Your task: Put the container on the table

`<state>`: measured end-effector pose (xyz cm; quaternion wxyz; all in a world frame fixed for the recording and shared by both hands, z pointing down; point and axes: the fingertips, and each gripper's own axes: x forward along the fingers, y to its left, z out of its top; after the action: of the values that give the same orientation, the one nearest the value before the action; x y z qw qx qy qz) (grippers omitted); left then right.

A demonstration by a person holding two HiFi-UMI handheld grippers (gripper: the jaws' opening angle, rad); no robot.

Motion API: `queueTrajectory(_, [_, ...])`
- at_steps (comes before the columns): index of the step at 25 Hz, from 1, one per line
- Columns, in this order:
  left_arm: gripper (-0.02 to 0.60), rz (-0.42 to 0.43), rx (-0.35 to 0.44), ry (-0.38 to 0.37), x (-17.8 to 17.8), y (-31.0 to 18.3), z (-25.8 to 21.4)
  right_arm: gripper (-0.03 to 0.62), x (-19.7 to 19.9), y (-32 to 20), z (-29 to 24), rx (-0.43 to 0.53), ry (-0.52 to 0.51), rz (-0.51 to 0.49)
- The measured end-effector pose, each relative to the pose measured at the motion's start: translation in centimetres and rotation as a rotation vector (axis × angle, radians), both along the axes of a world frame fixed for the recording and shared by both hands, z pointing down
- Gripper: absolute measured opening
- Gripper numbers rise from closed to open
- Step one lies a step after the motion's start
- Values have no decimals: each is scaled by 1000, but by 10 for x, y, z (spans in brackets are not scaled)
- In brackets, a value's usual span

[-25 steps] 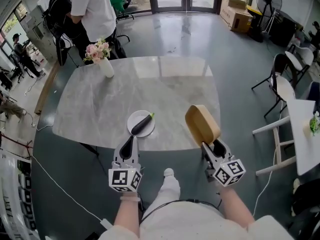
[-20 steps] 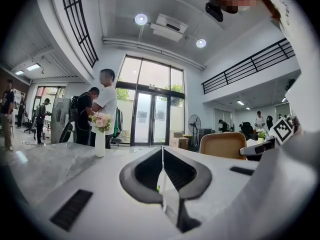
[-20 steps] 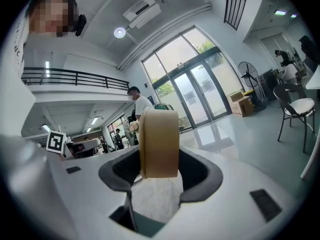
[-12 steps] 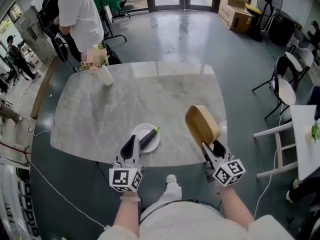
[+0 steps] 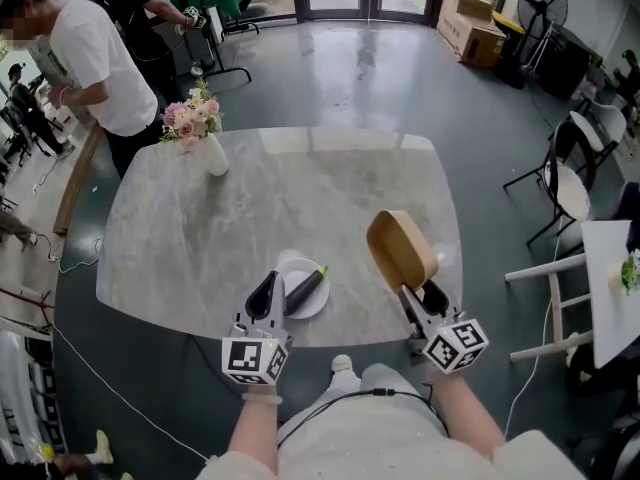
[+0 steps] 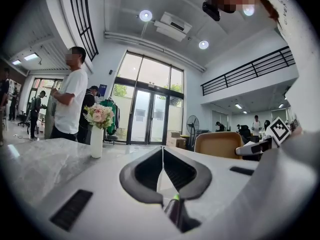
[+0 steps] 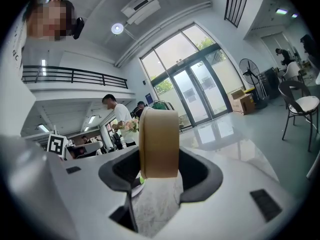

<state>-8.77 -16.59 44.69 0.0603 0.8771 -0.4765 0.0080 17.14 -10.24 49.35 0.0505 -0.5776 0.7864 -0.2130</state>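
Presently: container (image 5: 402, 250), tan, oval and shallow, is held on edge, clamped across its thin depth by the fingers of the right gripper (image 5: 418, 296). It is not down yet. It hangs over the near right part of the bench (image 5: 300, 183), with marble showing beneath it in the right gripper view. Its long axis runs straight out from the fingers, away from the person. My reading: set-down calls for rolling it flat, then lowering onto the bare marble ahead. Left gripper (image 5: 265, 290) has its fingers together and empty, at the near edge of a white plate (image 5: 296, 265) bearing an eggplant (image 5: 306, 286), just left of the container. Flower vase (image 5: 214, 155) stands at the far corner, well apart.
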Motion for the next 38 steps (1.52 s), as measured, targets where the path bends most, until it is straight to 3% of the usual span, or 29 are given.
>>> queueTrajectory(17, [9,-52,-9,-3,-20,-32,4,236,-23,-57,13,-61,-62,-65])
queueTrajectory(28, [9,-68,-40,-7,-10,-58,15,236,-27,-92,29,-135,-105,-109])
queueTrajectory(38, [9,-100,-72,-24,-11,-74,25,236,-35,-127,49,-233,-252,-116])
